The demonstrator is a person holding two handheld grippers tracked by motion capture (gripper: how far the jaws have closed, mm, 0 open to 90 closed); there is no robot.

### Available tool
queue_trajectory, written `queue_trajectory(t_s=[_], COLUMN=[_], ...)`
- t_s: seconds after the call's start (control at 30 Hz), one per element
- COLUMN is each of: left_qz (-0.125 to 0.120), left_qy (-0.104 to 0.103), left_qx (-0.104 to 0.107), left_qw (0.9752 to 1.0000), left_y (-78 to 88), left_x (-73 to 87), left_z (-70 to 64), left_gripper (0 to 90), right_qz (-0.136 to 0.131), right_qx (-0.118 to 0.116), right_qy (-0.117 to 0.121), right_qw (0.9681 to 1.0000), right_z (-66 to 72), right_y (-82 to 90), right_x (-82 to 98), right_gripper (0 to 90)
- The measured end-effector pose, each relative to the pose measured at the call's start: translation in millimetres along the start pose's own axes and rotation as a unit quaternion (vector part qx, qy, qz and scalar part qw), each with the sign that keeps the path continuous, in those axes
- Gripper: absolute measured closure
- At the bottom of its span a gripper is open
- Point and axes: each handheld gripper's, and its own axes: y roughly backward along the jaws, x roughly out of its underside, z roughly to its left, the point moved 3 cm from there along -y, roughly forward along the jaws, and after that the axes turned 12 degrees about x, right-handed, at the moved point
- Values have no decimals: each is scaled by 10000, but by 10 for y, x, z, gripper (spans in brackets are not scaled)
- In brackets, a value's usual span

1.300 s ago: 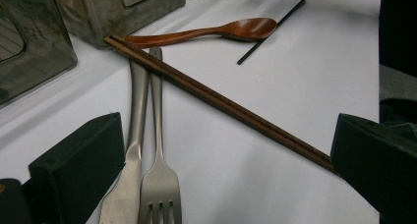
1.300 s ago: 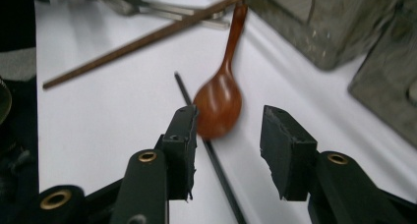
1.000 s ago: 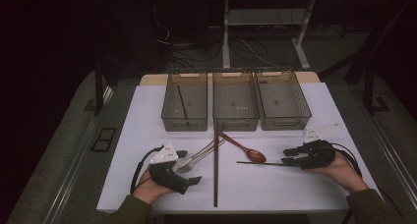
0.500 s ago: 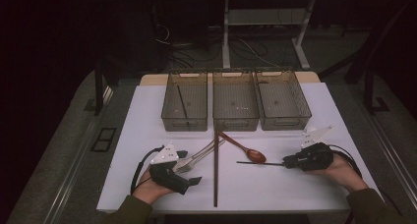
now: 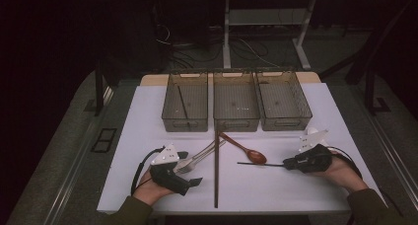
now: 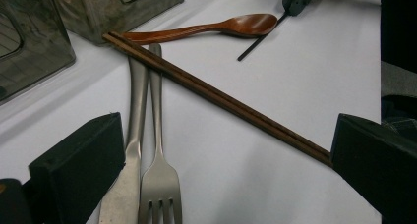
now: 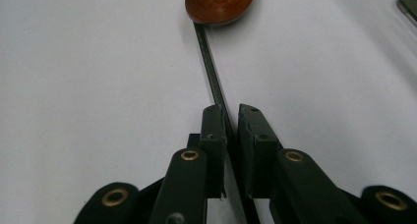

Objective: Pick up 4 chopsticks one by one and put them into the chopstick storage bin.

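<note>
The right tongs point(image 7: 232, 117) have just been closing and now pinch a thin black stick point(image 7: 210, 67) lying flat on the white bench point(image 5: 315, 185), its far tip beside the wooden spoon point(image 5: 250, 153). The left tongs point(image 6: 221, 160) gape over knife and fork point(image 6: 158, 175), open bench around.

lab/test room: white table point(image 5: 148, 116), dark floor w/ loose cables point(image 5: 197, 50), desk frame point(image 5: 226, 27).

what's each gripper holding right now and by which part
Right gripper: thin black chopstick, pinched at its near end. Left gripper: nothing, jaws wide open.
</note>
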Motion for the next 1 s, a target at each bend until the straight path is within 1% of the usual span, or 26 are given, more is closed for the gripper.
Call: queue_trajectory(t_s=[0.07, 0.17, 0.27, 0.5, 0.6, 0.7, 0.83, 0.97, 1.0], left_qz=[6, -6, -2, 2, 1, 1, 4, 8, 9], left_qy=[-2, 5, 4, -4, -9, -7, -18, -29, -29], left_qx=[1, 8, 4, 9, 9, 7, 5, 3, 2], left_qw=[10000, 10000, 10000, 10000, 10000, 10000, 10000, 10000, 10000], left_y=[-3, -8, -7, -7, -3, -3, 0, 3, 3], left_x=[0, 0, -1, 0, -2, -2, -3, -4, -4], left_z=[-1, -4, -4, -5, -5, -6, -6, -5, -5], left_gripper=[0, 0, 0, 0, 0, 0, 0, 0, 0], right_qz=[10, 27, 26, 85, 86, 111, 51, 5, -17], right_qx=[65, 75, 33, -151, -221, -261, -353, -426, -404], right_qy=[133, 253, 285, 330, 394, 376, 347, 222, 204], right_qw=[9999, 9996, 9996, 9993, 9989, 9989, 9988, 9988, 9990], right_z=[7, 16, 16, 39, 47, 63, 66, 77, 76], right_y=[-1, 0, 1, 9, 9, 13, 34, 75, 83], right_x=[-6, -19, -21, -33, -37, -42, -50, -62, -65], right_gripper=[818, 827, 836, 850, 851, 851, 852, 852, 852])
